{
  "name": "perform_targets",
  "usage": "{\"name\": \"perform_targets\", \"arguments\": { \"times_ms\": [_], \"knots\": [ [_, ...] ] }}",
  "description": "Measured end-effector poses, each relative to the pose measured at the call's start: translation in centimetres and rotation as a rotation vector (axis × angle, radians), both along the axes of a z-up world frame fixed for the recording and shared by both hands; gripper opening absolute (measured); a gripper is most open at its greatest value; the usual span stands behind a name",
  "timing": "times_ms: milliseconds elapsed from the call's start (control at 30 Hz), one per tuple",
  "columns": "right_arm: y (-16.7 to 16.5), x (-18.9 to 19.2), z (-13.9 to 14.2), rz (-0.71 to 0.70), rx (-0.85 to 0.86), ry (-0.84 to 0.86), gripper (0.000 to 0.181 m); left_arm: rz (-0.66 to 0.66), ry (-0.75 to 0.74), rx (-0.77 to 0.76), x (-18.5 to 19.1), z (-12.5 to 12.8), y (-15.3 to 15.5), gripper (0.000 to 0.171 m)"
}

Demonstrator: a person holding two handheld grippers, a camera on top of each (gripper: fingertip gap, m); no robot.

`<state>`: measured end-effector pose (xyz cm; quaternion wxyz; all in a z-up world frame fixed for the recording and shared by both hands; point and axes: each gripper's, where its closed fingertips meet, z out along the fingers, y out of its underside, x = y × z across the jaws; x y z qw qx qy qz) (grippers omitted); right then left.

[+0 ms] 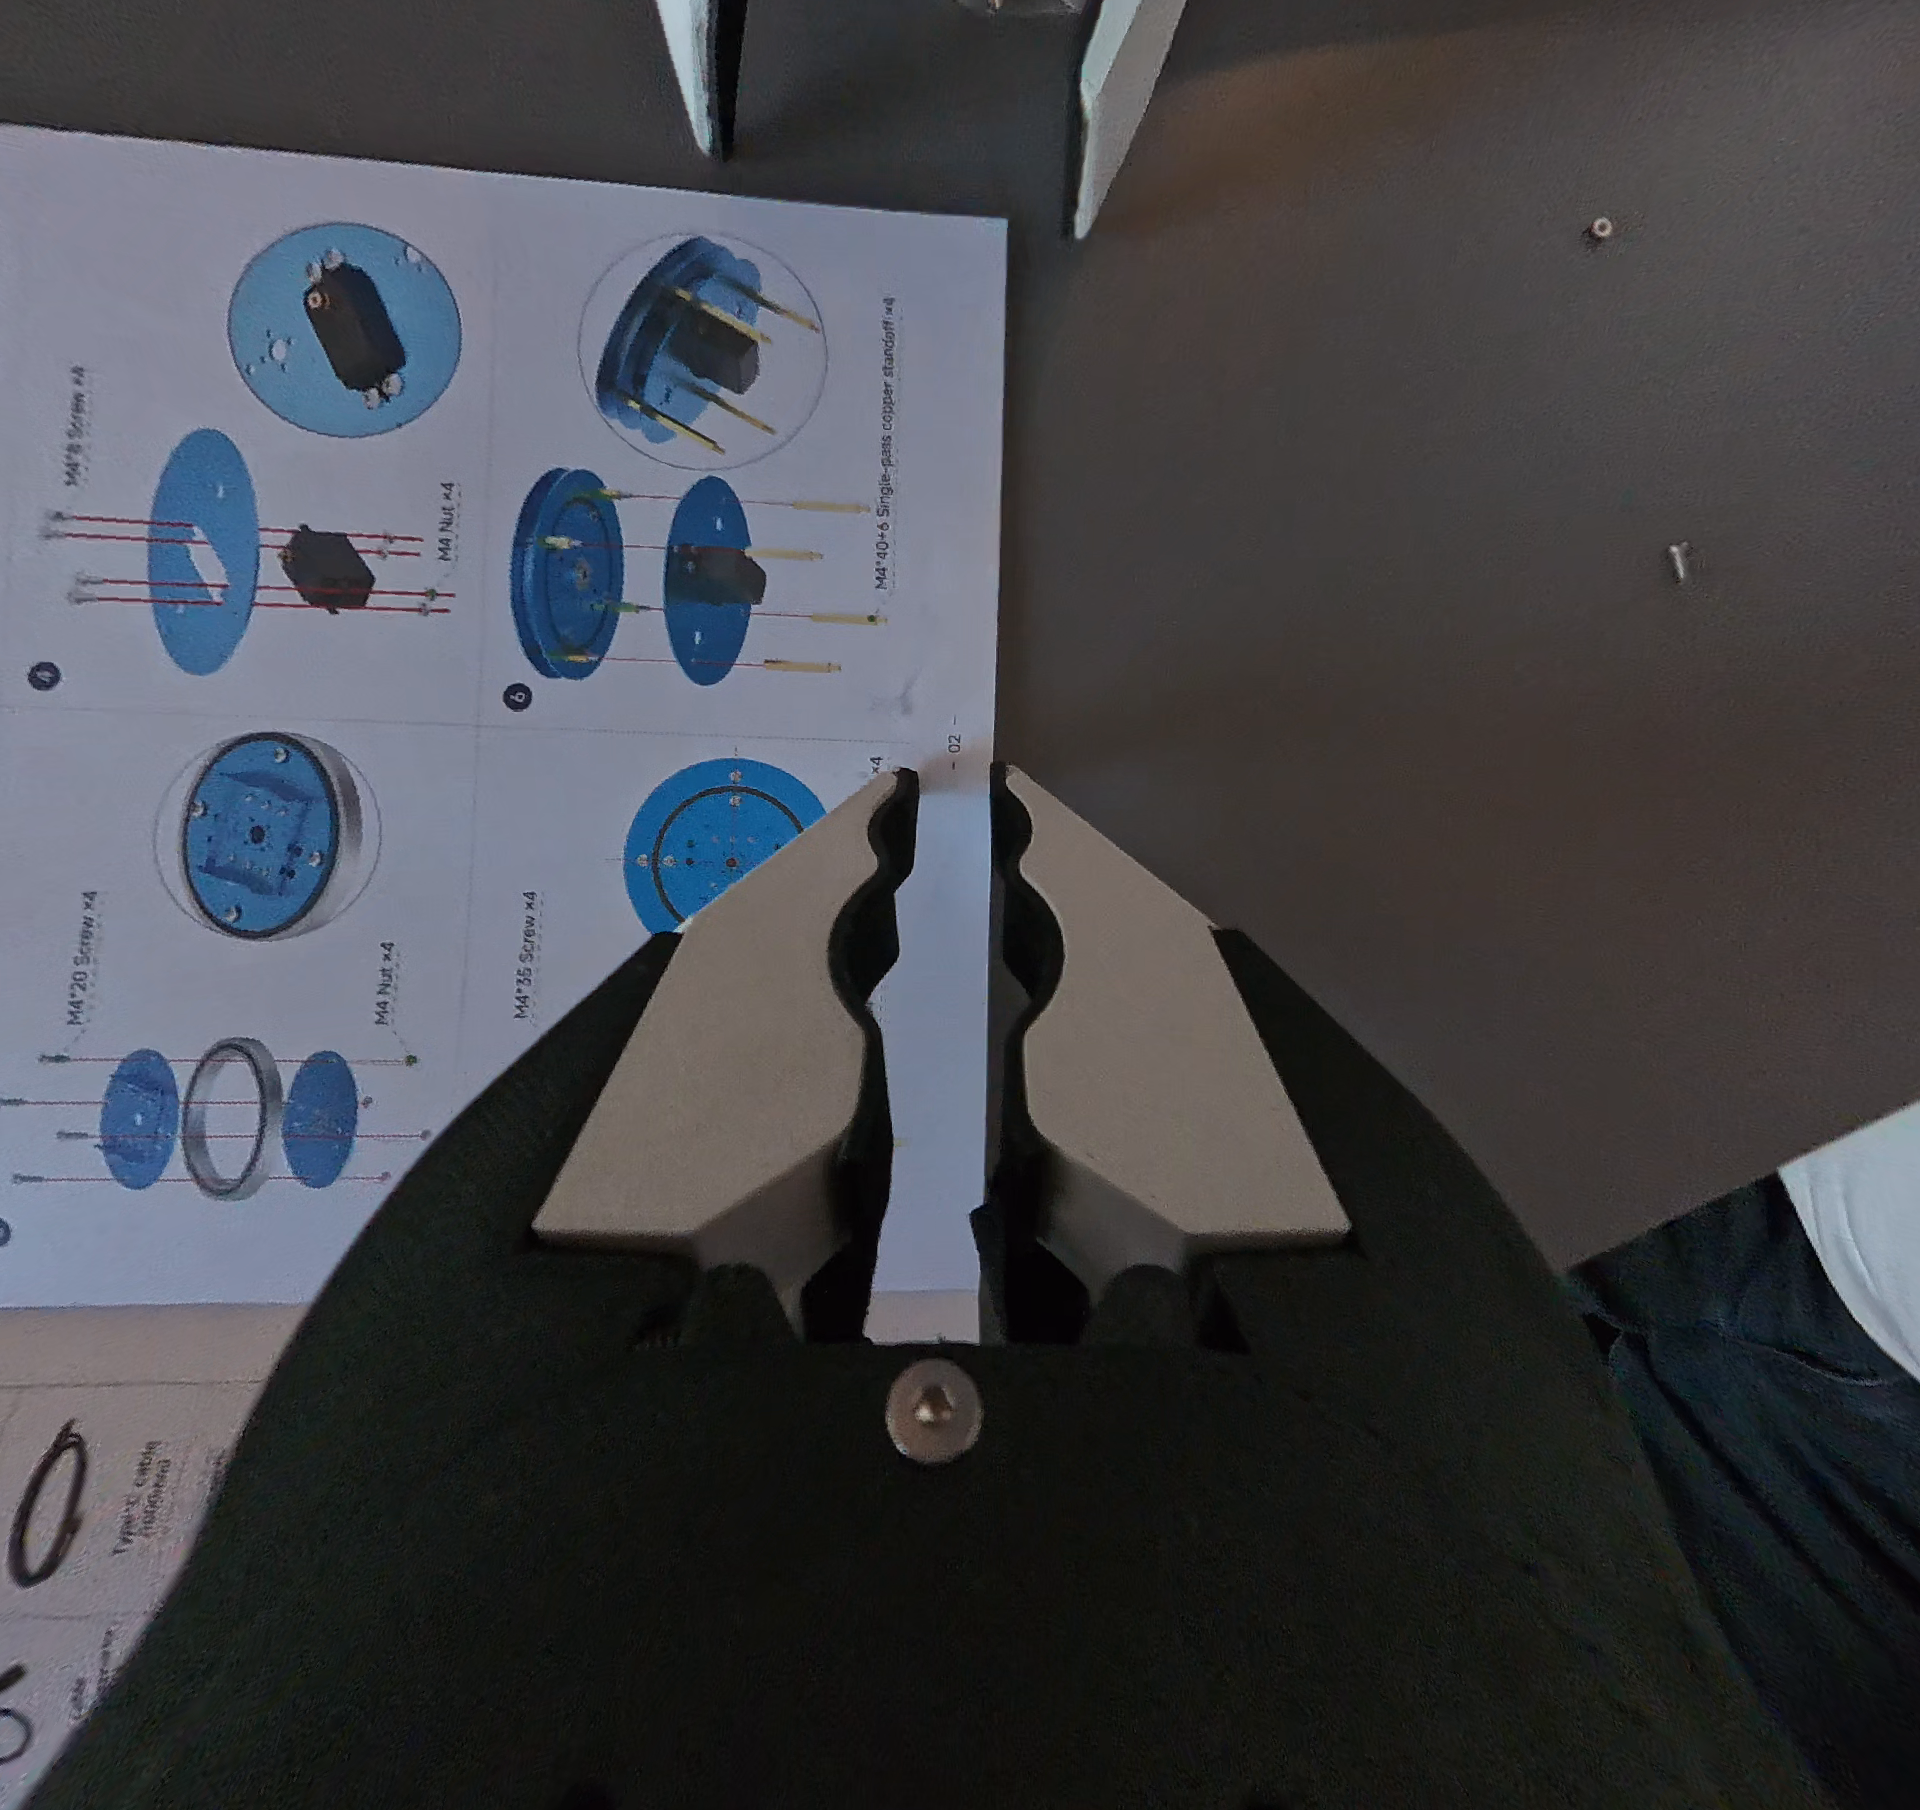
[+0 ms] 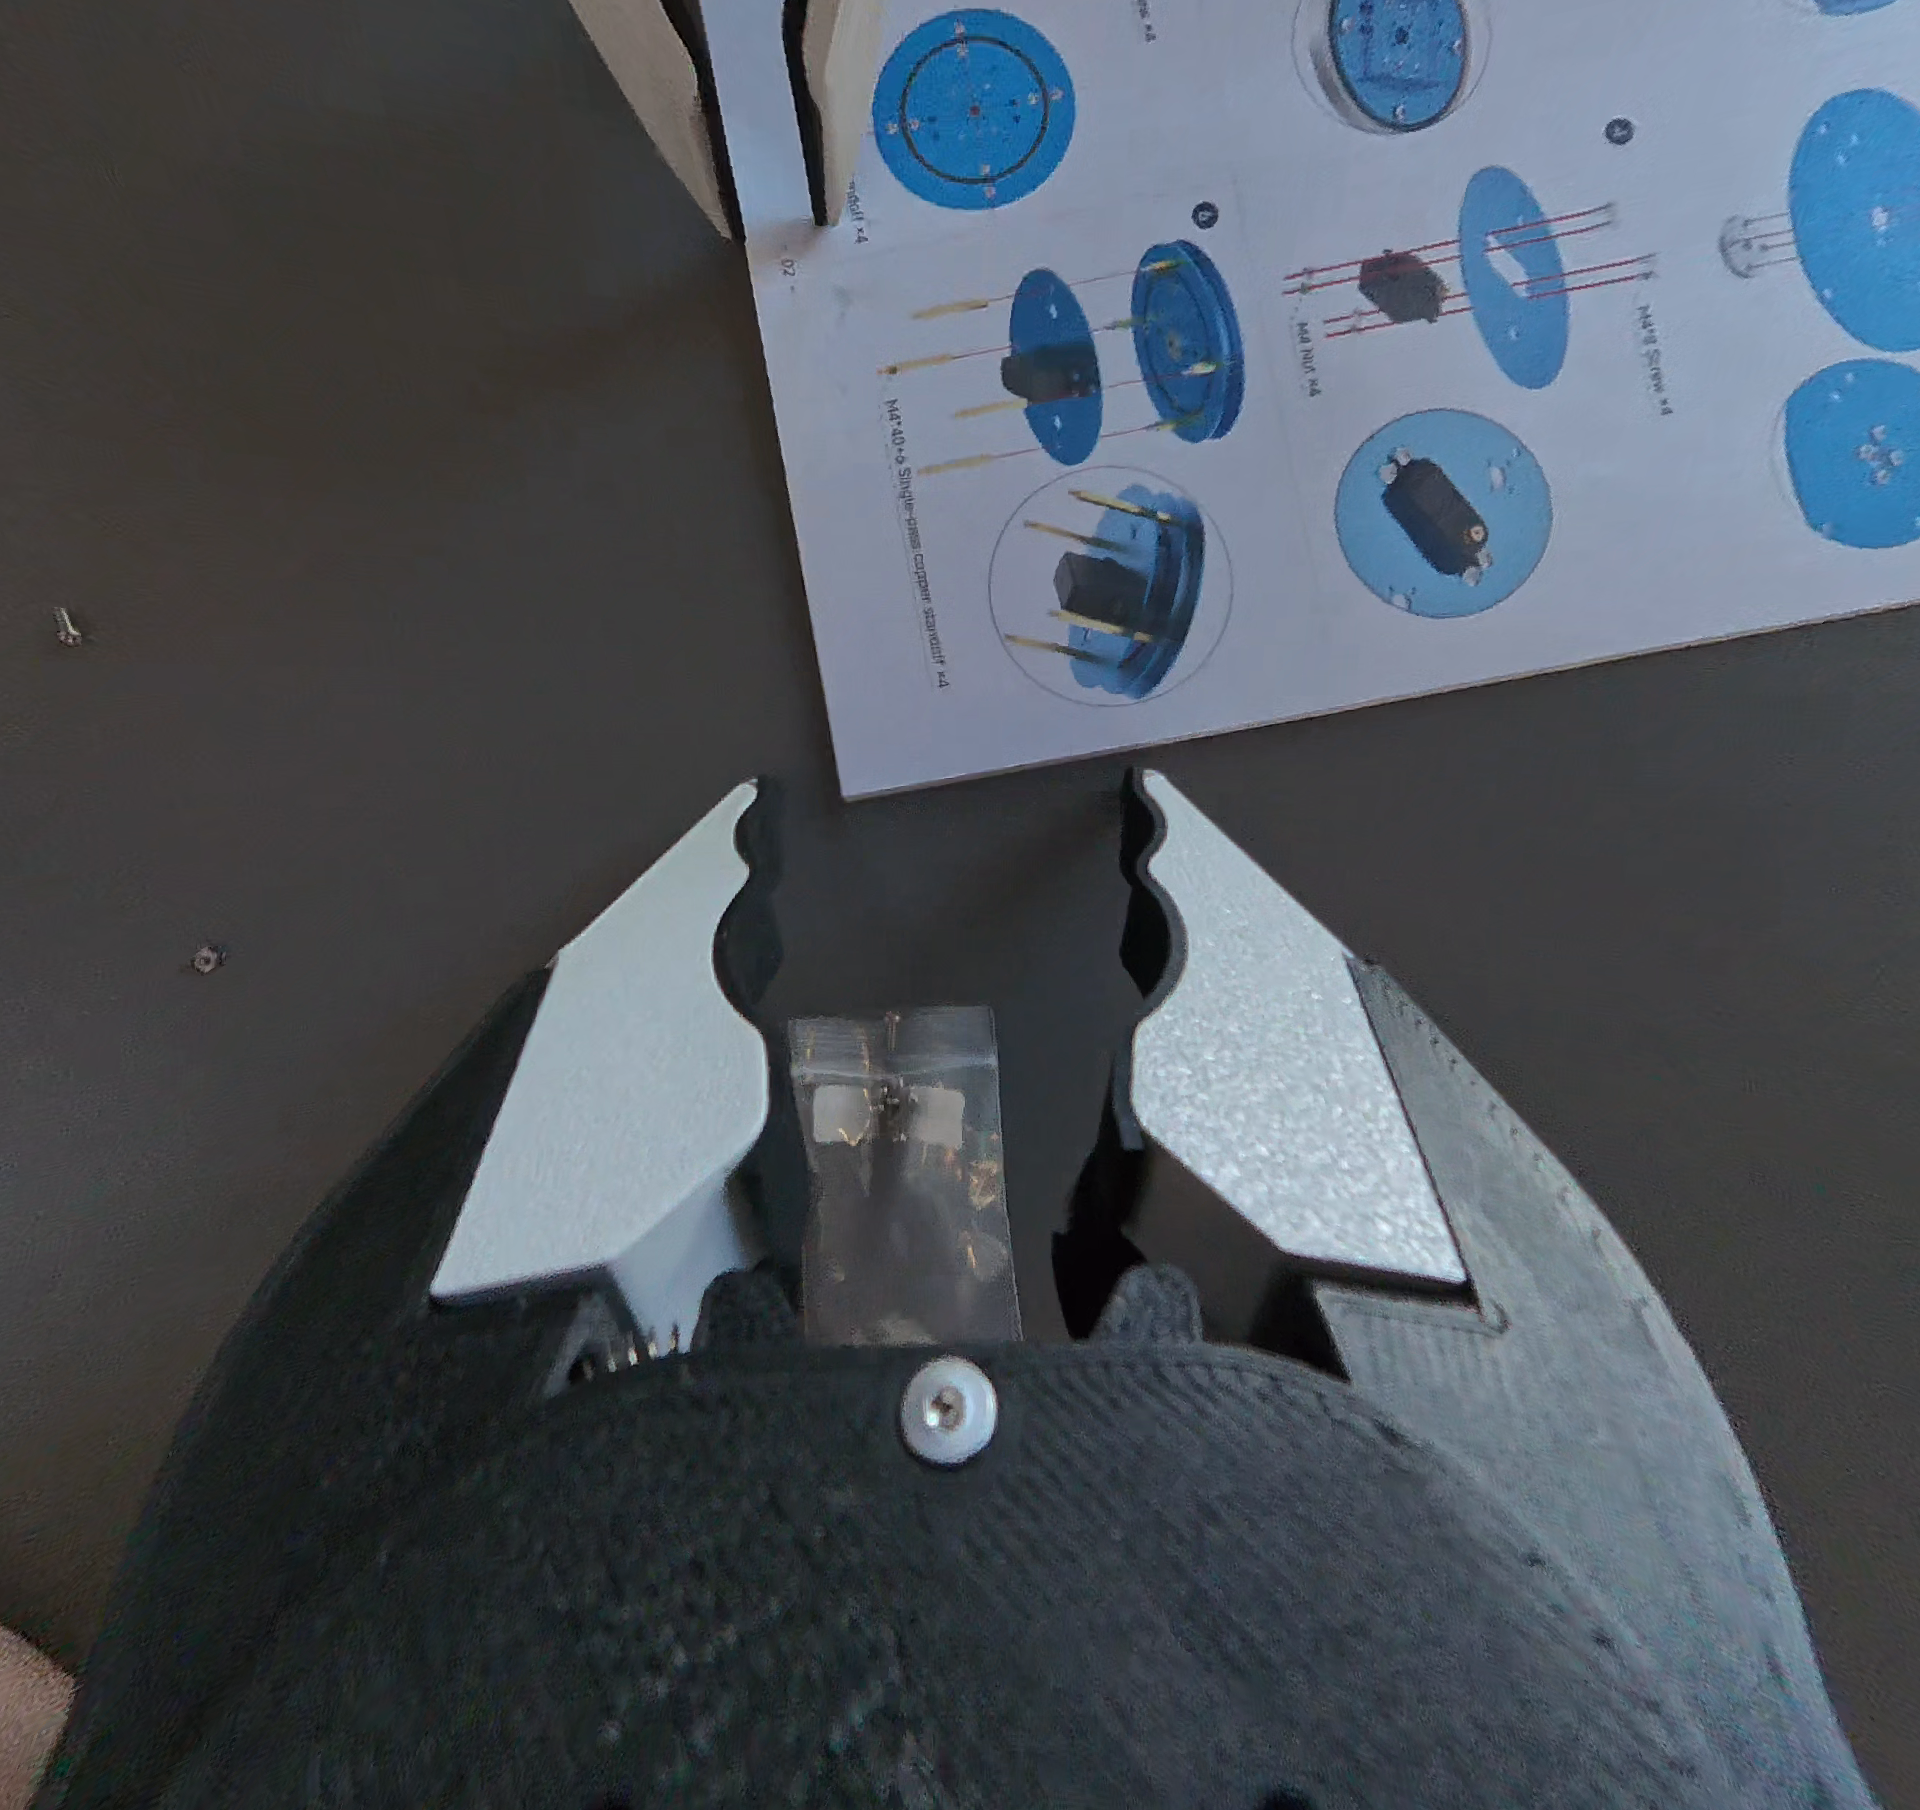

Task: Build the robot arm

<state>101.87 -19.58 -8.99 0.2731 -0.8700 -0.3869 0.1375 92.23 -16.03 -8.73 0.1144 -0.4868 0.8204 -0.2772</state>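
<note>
Right tool (image 2: 940,794) open over clear bag (image 2: 902,1178), left tool (image 1: 954,778) at sheet (image 1: 520,617) edge

A: Count on the dark tabletop (image 2: 416,410)?
B: One printed instruction sheet (image 2: 1351,565). One clear bag of small hardware (image 2: 902,1178). One loose screw (image 2: 69,628), one loose nut (image 2: 208,959), both apart from the sheet's edge.
A: Grippers?
B: Two: left gripper (image 1: 953,784), right gripper (image 2: 945,794).
</note>
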Motion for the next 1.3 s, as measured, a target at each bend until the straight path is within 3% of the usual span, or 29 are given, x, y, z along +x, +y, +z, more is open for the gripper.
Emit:
{"name": "perform_targets", "arguments": {
  "times_ms": [167,400,467,567,767,900,1067,1300],
  "knots": [
    [-0.2,-2.5,0.2,0.081,-0.001,0.045,0.065,0.009,-0.007,-0.025,-3.0,0.0,0.8,0.009],
    [-0.4,-5.6,0.0,0.197,0.029,0.039,0.064,-0.027,0.010,-0.029,-6.6,0.2,0.7,0.033],
    [-0.4,-5.8,0.1,0.207,0.031,0.041,0.063,-0.061,-0.001,0.051,-6.6,0.1,0.6,0.046],
    [-0.4,-6.3,0.1,0.216,0.032,0.068,0.060,-0.082,-0.071,0.176,-5.2,0.0,0.4,0.047],
    [-0.3,-6.0,0.3,0.197,0.016,0.115,0.057,-0.091,-0.099,0.195,-2.7,0.1,-0.6,0.049],
    [-0.2,-6.0,0.3,0.187,0.012,0.128,0.055,-0.110,-0.107,0.207,-1.7,0.1,-1.2,0.036],
    [-0.2,-6.0,0.2,0.198,0.030,0.079,0.055,-0.203,-0.144,0.298,-1.7,-0.1,-2.0,0.007],
    [0.7,-6.1,0.4,0.231,0.151,-0.063,0.055,-0.114,-0.113,0.184,-1.7,-0.1,-2.1,0.005]
  ]
}}
